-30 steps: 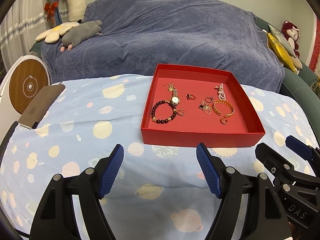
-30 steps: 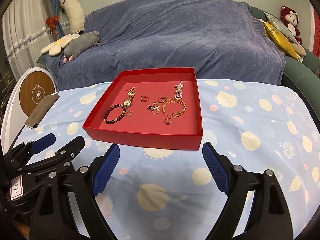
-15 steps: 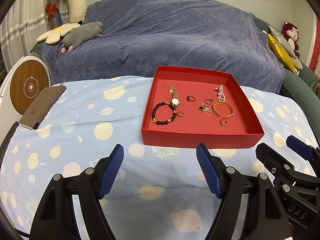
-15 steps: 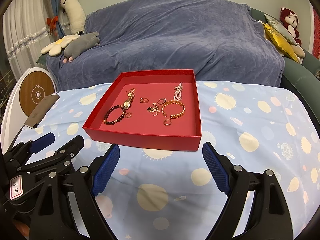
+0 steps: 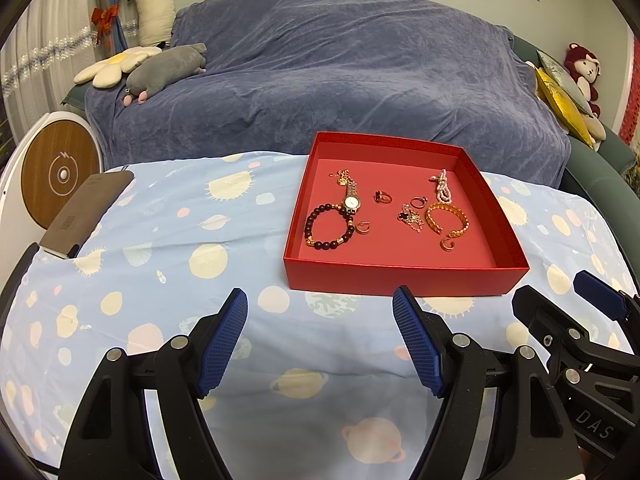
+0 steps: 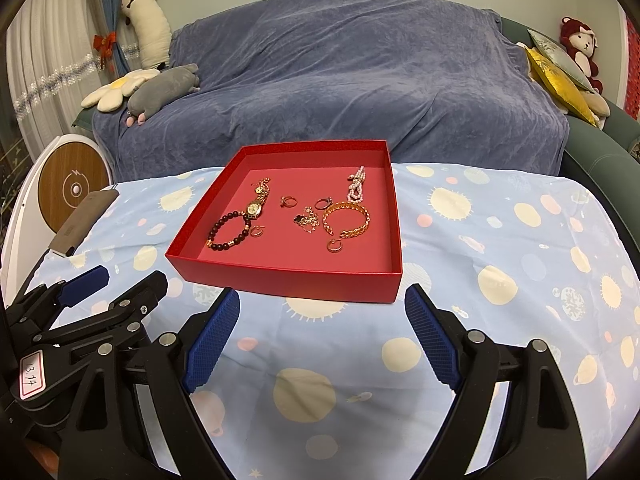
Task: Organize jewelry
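On the table, over a pale blue cloth [image 5: 168, 240] dotted with suns and planets, sits the shallow red tray [image 5: 400, 278], and all the jewelry is inside it. At the tray's left lies a dark beaded bracelet [image 5: 329, 227], touching a gold watch [image 5: 351, 201] just behind it, with a small gold hoop [image 5: 363, 227] beside the beads. Toward the middle, a ring with a red stone [image 5: 383, 197], a second ring [image 5: 418, 201], and a tangled chain with a black clover charm [image 5: 410, 217]. On the right, an open gold cuff [image 5: 446, 220], a pink pearl strand [image 5: 442, 187] behind it, another hoop [image 5: 447, 244] in front.

Both tools hover near the tray's front wall, side by side, angled down. Left gripper [image 5: 320, 338]: jaws spread wide, nothing between the blue pads. Right gripper [image 6: 322, 338]: the same, released and empty. Neither touches the tray.

Behind, a sofa under a blue throw [image 6: 340, 80], with plush toys [image 6: 160, 90] at one end.
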A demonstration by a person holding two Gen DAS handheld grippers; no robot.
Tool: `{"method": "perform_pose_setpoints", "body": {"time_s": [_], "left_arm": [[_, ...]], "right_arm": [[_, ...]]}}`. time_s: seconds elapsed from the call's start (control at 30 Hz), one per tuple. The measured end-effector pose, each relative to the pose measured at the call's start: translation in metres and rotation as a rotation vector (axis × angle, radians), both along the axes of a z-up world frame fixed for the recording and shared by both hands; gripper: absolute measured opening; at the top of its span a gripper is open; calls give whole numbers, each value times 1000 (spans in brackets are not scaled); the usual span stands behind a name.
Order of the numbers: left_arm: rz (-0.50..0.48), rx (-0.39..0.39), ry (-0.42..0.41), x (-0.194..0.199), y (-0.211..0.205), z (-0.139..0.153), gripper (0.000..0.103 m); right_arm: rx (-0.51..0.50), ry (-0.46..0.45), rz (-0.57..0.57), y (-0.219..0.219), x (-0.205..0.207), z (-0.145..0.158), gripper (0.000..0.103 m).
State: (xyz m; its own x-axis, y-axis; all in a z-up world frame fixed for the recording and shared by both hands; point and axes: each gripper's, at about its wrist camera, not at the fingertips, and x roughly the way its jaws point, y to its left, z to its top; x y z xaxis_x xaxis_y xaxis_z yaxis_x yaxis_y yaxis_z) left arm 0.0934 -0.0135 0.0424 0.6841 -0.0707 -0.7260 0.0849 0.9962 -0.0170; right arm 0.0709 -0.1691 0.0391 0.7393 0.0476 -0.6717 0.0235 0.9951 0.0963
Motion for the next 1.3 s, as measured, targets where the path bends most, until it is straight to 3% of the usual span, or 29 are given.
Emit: {"method": "perform_pose_setpoints", "body": {"time_s": [1.0,1.3], "left_arm": [[12,16,-5,-2,7,0,72],[26,53,-10,-3,2,-1,72]], "right_arm": [[-5,-1,-1,1,0,1,82],[-5,-2,0,-1,0,1,82]]}}
